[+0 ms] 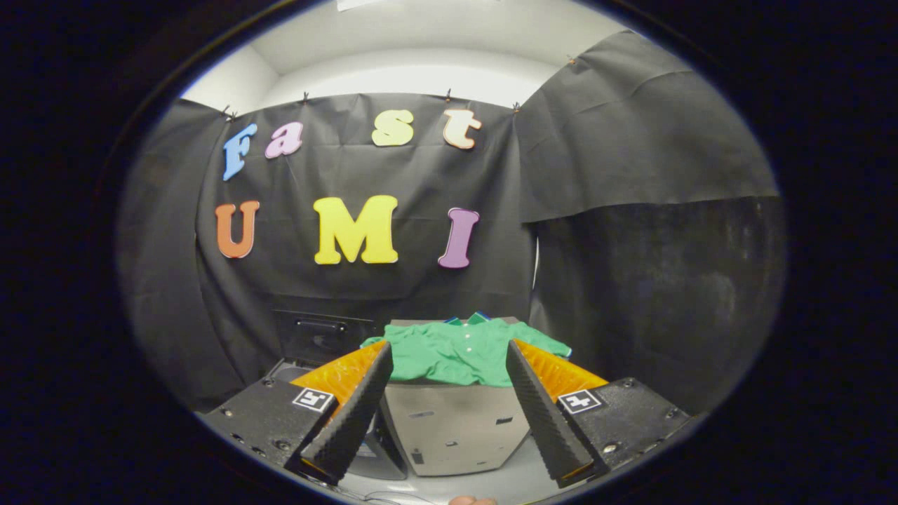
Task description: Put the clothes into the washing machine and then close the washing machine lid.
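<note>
behind spread, empty gripper [449, 407] fingers, green shirt [459, 354] drapes, seemingly, over a box edge [452, 421].

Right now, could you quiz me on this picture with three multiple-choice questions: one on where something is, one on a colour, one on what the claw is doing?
1. Where does the shirt lie?
A. Draped on top of the pale box
B. On the floor under the claw
C. Hung on the booth wall

2. What colour is the shirt?
A. Red
B. Green
C. White

3. How do the fingers of the claw stand?
A. Pressed together on the shirt
B. Spread apart, holding nothing
C. Clamped on the box

Answers:
1. A, since the cloth spreads over the box's top and hangs over its front edge, beyond the fingers.
2. B, it is plainly green throughout.
3. B, there is a wide gap between the fingers, with the box and shirt seen through it.
</note>
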`<state>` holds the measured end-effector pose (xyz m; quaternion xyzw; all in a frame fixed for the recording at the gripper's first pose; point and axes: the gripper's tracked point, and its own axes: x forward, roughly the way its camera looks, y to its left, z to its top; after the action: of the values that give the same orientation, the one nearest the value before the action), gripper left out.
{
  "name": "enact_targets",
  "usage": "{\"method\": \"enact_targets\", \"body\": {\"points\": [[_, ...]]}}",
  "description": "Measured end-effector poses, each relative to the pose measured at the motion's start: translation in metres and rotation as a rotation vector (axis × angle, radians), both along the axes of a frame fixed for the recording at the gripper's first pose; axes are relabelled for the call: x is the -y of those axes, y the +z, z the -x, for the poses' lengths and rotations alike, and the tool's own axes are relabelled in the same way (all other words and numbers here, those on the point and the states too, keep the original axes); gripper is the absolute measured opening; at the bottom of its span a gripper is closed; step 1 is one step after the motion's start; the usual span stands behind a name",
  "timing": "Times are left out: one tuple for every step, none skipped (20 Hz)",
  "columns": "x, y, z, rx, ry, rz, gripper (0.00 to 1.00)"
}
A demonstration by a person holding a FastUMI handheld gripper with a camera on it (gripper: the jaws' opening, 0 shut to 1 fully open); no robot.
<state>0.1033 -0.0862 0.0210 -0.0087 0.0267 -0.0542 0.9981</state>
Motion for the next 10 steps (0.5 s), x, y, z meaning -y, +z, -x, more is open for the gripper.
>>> {"method": "enact_targets", "body": {"points": [[0.011,0.003,-0.023,-0.011,0.003,0.021,1.0],[0.019,0.003,-0.047,-0.025,0.011,0.032,1.0],[0.027,0.0,-0.073,-0.056,0.022,0.038,1.0],[0.033,-0.008,-0.098,-0.093,0.036,0.036,1.0],[0.038,-0.017,-0.121,-0.137,0.05,0.029,1.0],[0.041,-0.025,-0.145,-0.174,0.064,0.024,1.0],[0.046,-0.036,-0.169,-0.212,0.071,0.026,1.0],[0.049,-0.047,-0.189,-0.254,0.079,0.034,1.0],[0.05,-0.058,-0.206,-0.288,0.089,0.05,1.0],[0.05,-0.068,-0.224,-0.321,0.104,0.074,1.0]]}}
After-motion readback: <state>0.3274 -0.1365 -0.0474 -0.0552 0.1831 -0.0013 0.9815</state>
